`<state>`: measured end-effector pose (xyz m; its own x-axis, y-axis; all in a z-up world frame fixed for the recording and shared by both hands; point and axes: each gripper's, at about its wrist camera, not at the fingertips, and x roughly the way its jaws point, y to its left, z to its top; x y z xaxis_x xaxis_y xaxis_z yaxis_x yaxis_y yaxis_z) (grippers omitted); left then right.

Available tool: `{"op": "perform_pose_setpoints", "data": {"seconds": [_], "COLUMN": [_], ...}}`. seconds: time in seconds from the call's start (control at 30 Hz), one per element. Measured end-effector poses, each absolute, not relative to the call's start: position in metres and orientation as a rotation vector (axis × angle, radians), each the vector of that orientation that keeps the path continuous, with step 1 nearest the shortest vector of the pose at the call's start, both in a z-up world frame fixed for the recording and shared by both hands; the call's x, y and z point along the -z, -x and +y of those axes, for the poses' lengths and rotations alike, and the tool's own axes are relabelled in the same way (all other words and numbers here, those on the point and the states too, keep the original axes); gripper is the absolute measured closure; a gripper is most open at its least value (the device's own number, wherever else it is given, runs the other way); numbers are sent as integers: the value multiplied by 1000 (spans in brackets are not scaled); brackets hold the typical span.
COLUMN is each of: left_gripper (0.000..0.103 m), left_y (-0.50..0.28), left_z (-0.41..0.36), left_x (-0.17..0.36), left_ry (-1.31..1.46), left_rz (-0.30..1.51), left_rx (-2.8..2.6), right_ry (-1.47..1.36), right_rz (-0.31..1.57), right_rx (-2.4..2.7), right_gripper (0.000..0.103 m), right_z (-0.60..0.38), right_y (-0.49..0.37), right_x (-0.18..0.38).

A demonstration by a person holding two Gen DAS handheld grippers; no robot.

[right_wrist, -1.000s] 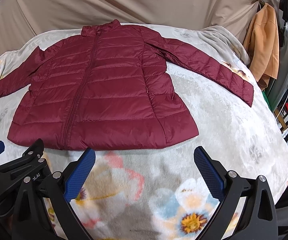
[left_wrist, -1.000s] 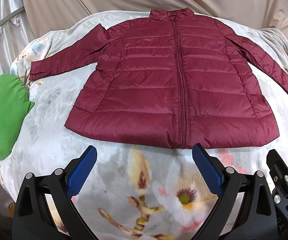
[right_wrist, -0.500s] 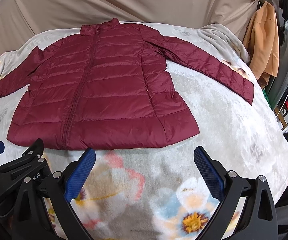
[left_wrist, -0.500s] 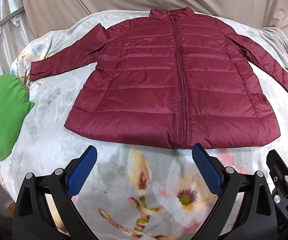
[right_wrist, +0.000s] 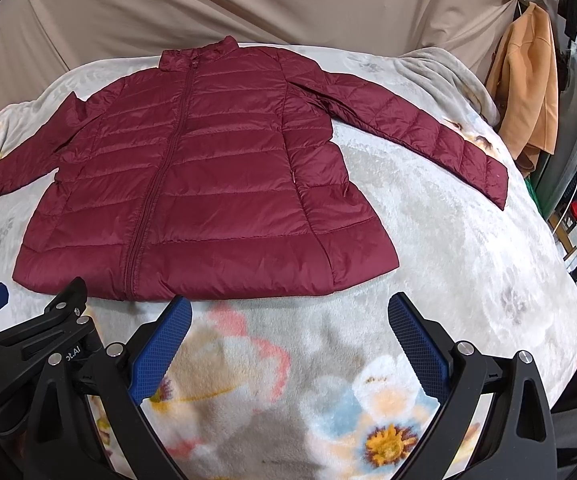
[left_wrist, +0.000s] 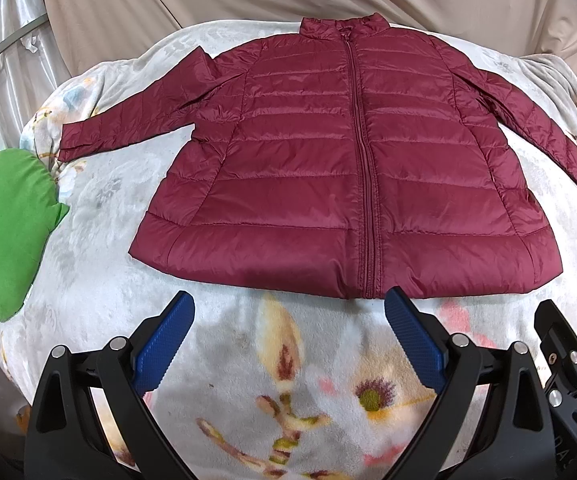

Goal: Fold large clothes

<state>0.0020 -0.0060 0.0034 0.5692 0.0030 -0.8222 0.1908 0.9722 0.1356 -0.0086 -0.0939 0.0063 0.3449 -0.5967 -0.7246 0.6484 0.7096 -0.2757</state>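
A dark red quilted jacket lies flat and zipped on a floral blanket, collar at the far side, both sleeves spread outward. It also shows in the right wrist view. My left gripper is open and empty, hovering just before the jacket's hem near the zipper. My right gripper is open and empty, just before the hem's right part. The left sleeve cuff lies at the left; the right sleeve cuff reaches toward the blanket's right edge.
The floral blanket covers a bed-like surface. A green cloth lies at its left edge. A beige sheet hangs behind. An orange garment hangs at the right, with clutter beyond the blanket's right edge.
Both grippers have barely shifted; the jacket sits slightly differently in the right wrist view. Nothing was taken hold of.
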Motion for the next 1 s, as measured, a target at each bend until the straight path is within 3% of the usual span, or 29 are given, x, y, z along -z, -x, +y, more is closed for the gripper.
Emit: {"op": "perform_pose_setpoints", "data": {"seconds": [0.8,1.0], "left_gripper": [9,9], "left_y": [-2,-24], "left_z": [-3,8], "left_x": [-3,-2], "left_ry": [-219,-140], "left_rz": [975,990], "left_rx": [121,129], "right_ry": [-76,-157], "right_rz": [924,899], "right_rx": [800,793], "right_gripper": [6,6], "right_z": [-100,-153], "right_y": [10,16], "right_x": [0,-6]}}
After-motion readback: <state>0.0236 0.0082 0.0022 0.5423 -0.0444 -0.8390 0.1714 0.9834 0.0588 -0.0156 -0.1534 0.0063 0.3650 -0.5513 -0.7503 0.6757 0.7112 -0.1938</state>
